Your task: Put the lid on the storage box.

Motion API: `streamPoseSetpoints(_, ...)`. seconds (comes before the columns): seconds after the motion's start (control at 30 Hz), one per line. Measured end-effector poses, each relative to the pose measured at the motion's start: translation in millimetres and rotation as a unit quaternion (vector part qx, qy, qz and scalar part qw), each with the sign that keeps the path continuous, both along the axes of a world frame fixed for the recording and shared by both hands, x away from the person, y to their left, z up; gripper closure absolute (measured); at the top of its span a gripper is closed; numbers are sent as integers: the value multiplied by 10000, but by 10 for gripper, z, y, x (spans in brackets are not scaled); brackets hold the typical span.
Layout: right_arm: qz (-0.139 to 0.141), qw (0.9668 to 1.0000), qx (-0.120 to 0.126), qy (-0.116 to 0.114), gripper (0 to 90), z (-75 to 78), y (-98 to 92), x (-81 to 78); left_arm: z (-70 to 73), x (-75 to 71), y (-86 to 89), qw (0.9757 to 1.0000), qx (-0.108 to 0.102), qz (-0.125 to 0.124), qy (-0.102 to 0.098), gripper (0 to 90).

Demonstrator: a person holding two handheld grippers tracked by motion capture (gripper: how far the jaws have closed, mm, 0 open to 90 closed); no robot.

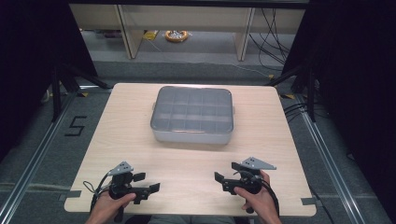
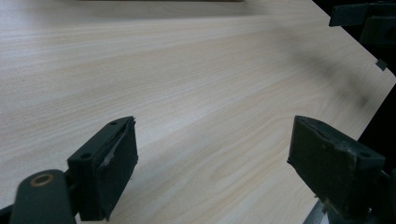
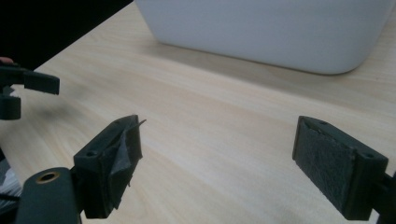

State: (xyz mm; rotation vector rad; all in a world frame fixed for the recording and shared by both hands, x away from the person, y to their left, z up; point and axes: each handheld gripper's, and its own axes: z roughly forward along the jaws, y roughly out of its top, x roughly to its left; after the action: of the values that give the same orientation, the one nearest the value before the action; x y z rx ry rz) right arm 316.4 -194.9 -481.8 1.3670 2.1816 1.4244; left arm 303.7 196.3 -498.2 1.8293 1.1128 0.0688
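Nearest the camera, at the table's near edge, a person's hands hold the left gripper (image 1: 149,183) and the right gripper (image 1: 226,171), both with jaws spread wide and nothing between them; each gripper view shows only bare wood between its two black pads. The thing closest to them is the grey compartment tray (image 1: 192,115), a shallow rectangular box divided into a grid of cells, which sits flat on the wooden table (image 1: 140,154) toward its far middle, well apart from both grippers. It lies ahead of them and roughly between their lines, a little closer to the right gripper, whose own view has the tray's pale near wall (image 3: 271,32) just beyond its pads. The likely step is a reach toward the tray, and to do it well the two hands should go forward together, jaws kept wide, each lined up with one short end so the rim enters squarely between the pads. Its cells look empty, though the far ones are too small to tell
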Motion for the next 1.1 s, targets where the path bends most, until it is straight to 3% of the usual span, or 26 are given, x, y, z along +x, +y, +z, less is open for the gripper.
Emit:
streamPoseSetpoints(0.1,124,9999,-4,63,165,3,-28,-52,-11,-37,-7,10000,52,-15,25,149)
streamPoseSetpoints(0.17,130,9999,-25,-13,165,-28,-39,-64,-14,-66,-2,9999,83,-50,36,149)
streamPoseSetpoints(0.3,168,9998,-120,71,161,-45,-67,-153,-5,-133,-5,9999,89,-63,26,149)
streamPoseSetpoints(0.4,145,9996,4,244,161,-63,-65,-214,-6,-159,-12,9999,79,-73,17,149)
streamPoseSetpoints(0.43,145,9996,4,244,161,-63,-65,-214,-2,-171,-1,9997,182,-129,23,149)
streamPoseSetpoints(0.53,190,9994,47,292,162,-126,-86,-263,-8,-218,-20,9998,191,-106,13,149)
streamPoseSetpoints(0.57,226,9993,-40,300,162,-133,-92,-278,-4,-228,-16,9996,219,-153,30,149)
streamPoseSetpoints(0.63,231,9993,-60,301,162,-143,-86,-325,1,-255,-21,9997,216,-148,9,149)
streamPoseSetpoints(0.7,285,9994,-119,154,162,-155,-102,-354,3,-281,-22,9996,238,-153,-4,149)
streamPoseSetpoints(0.73,199,9992,-126,328,161,-146,-86,-393,3,-291,-23,9995,268,-147,-29,149)
streamPoseSetpoints(0.77,241,9992,-268,184,162,-154,-116,-398,5,-315,-24,9994,308,-143,-34,149)
streamPoseSetpoints(0.93,296,9989,-335,167,162,-175,-129,-474,-4,-350,-23,9991,361,-207,-59,149)
streamPoseSetpoints(1.0,215,9990,-278,265,162,-175,-120,-519,-11,-354,-16,9991,385,-197,-7,149)
streamPoseSetpoints(1.03,314,9988,-359,97,162,-192,-143,-502,-18,-356,-18,9992,358,-166,7,149)
streamPoseSetpoints(1.1,360,9987,-311,197,162,-192,-141,-546,-20,-358,-1,9989,414,-206,-10,149)
